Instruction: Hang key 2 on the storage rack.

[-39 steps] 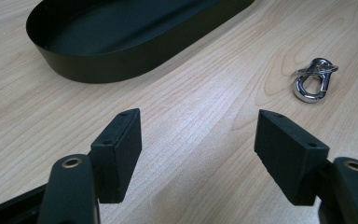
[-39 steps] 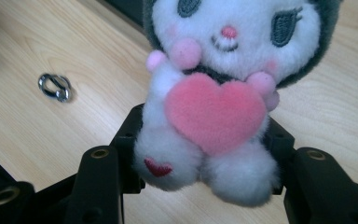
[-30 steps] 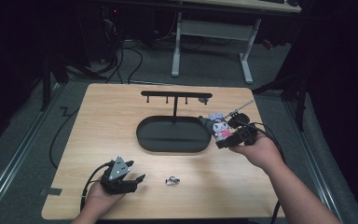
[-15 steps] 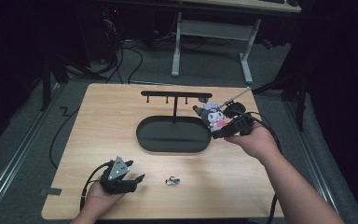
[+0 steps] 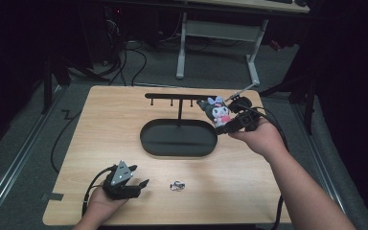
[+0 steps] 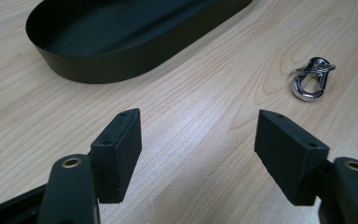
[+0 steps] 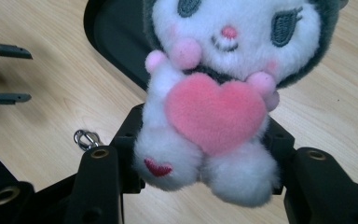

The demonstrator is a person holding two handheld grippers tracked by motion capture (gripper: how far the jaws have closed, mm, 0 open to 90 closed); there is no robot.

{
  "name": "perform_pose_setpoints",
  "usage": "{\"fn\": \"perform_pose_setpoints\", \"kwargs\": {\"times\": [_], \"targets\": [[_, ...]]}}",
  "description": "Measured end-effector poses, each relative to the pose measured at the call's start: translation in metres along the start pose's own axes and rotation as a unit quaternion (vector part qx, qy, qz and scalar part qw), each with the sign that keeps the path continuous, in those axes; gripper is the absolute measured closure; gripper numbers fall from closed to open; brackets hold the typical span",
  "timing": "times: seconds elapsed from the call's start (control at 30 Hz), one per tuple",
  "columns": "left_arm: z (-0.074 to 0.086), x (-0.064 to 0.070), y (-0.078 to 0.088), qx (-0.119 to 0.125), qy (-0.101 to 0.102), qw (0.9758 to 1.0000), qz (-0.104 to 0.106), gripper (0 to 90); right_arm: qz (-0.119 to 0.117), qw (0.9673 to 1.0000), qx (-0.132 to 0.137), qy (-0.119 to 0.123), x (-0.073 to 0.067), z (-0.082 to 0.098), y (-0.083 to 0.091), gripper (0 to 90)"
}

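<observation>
Two grippers show in the high view: the right gripper [image 5: 230, 125] is held above the table's [image 5: 278, 191] far right part, its jaws clamped on a small plush toy [image 5: 216, 111] just beside the right end of the black hook rack [image 5: 179, 97] and over the right edge of the oval black tray [image 5: 178, 137]. The left gripper [image 5: 141, 186] rests near the table's front edge, with a metal clasp [image 5: 177, 185] lying just to its right.

From the left gripper view, the jaws stand well apart over bare wood with nothing between them — the clasp [image 6: 311, 79] lies ahead to the right, the tray [image 6: 121, 42] farther off.

Seen in the right gripper view, both black jaws press the toy's [image 7: 214, 102] white lower body from either side; it faces the camera, hugging a pink heart. Below it lie the tray [image 7: 116, 37], the clasp [image 7: 86, 139] and, at the far left edge, the left gripper [image 7: 4, 74] — its jaws apart.
</observation>
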State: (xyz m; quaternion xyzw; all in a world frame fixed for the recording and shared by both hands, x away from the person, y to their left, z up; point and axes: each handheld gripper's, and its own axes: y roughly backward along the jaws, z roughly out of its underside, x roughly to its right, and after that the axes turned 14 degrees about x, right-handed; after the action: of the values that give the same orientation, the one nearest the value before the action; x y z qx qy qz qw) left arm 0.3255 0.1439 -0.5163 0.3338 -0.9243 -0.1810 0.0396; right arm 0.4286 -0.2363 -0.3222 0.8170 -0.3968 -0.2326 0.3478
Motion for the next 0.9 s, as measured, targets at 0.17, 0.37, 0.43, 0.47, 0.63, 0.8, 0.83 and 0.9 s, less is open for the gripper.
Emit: {"fn": "perform_pose_setpoints", "kwargs": {"times": [0.17, 0.37, 0.43, 0.47, 0.63, 0.8, 0.83, 0.9], "targets": [[0.000, 0.000, 0.000, 0.000, 0.000, 1.0000, 0.001, 32.6, 0.003, 1.0000, 0.001, 0.002, -0.001, -0.005, -0.001, 48.2], [0.000, 0.000, 0.000, -0.001, -0.001, 1.0000, 0.002, 32.6, 0.011, 0.9999, 0.003, 0.003, 0.002, -0.009, -0.002, 48.2], [0.000, 0.000, 0.000, -0.002, -0.002, 1.0000, 0.002, 32.6, 0.013, 0.9999, 0.005, -0.001, 0.004, -0.009, -0.002, 48.2], [0.000, 0.000, 0.000, -0.002, -0.002, 1.0000, 0.002, 32.6, 0.015, 0.9999, 0.007, 0.001, 0.005, -0.009, -0.002, 48.2], [0.000, -0.001, 0.000, -0.003, -0.001, 1.0000, 0.002, 32.6, 0.024, 0.9996, 0.012, -0.009, 0.014, -0.005, -0.001, 48.2], [0.001, 0.000, -0.001, -0.002, 0.000, 1.0000, 0.003, 32.6, 0.028, 0.9994, 0.011, -0.017, 0.023, 0.008, 0.002, 48.2], [0.001, 0.000, -0.001, -0.002, -0.001, 1.0000, 0.004, 32.6, 0.030, 0.9993, 0.009, -0.018, 0.024, 0.010, 0.002, 48.2], [0.001, 0.000, -0.002, -0.008, -0.001, 0.9999, 0.007, 32.6, 0.023, 0.9995, 0.007, -0.019, 0.026, 0.021, -0.002, 48.2]]}}
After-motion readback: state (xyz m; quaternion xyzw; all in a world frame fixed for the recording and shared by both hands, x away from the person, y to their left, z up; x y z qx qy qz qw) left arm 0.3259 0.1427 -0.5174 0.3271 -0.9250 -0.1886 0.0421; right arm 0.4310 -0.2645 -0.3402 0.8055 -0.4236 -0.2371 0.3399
